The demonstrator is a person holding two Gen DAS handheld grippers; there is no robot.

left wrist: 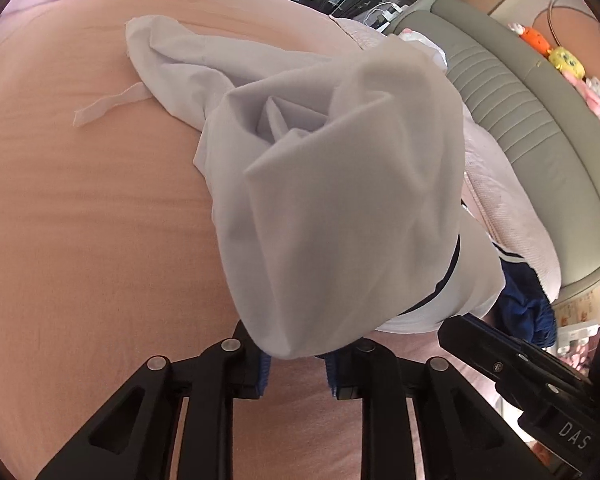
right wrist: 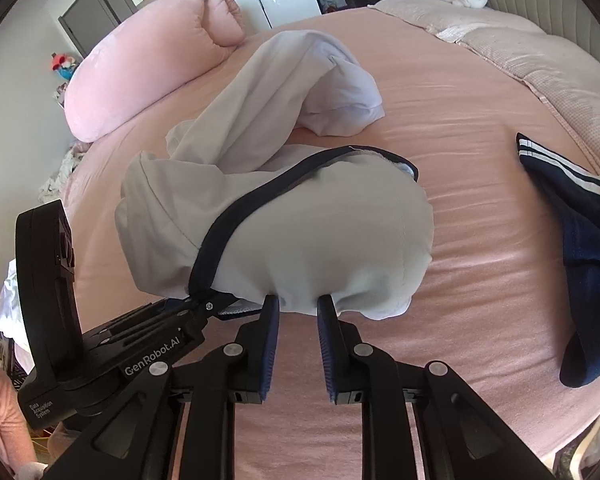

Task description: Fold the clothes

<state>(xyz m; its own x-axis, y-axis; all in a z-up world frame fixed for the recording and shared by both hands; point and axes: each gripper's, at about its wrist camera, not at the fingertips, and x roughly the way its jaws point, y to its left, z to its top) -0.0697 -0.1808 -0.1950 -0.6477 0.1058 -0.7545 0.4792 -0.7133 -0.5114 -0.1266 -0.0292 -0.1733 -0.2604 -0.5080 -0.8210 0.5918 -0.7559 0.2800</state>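
A white garment point(left wrist: 340, 200) with a navy trim band point(right wrist: 236, 216) hangs bunched above the pink bed sheet point(left wrist: 80, 220), its far end trailing on the bed point(right wrist: 332, 92). My left gripper point(left wrist: 296, 354) is shut on a lower fold of it, the cloth pinched between the blue pads. My right gripper point(right wrist: 298, 306) is shut on the garment's near hem. The two grippers are close together. In the right wrist view the left gripper point(right wrist: 196, 308) grips by the navy trim, and the right gripper's body point(left wrist: 500, 356) shows at the lower right of the left wrist view.
A navy garment with white stripes point(right wrist: 588, 240) lies on the sheet point(right wrist: 480, 280) to the right. A big pink pillow point(right wrist: 140, 72) sits at the far left, a quilted blanket point(right wrist: 540, 60) and padded headboard point(left wrist: 520, 100) at the far side. Plush toys point(left wrist: 564, 60) line a shelf.
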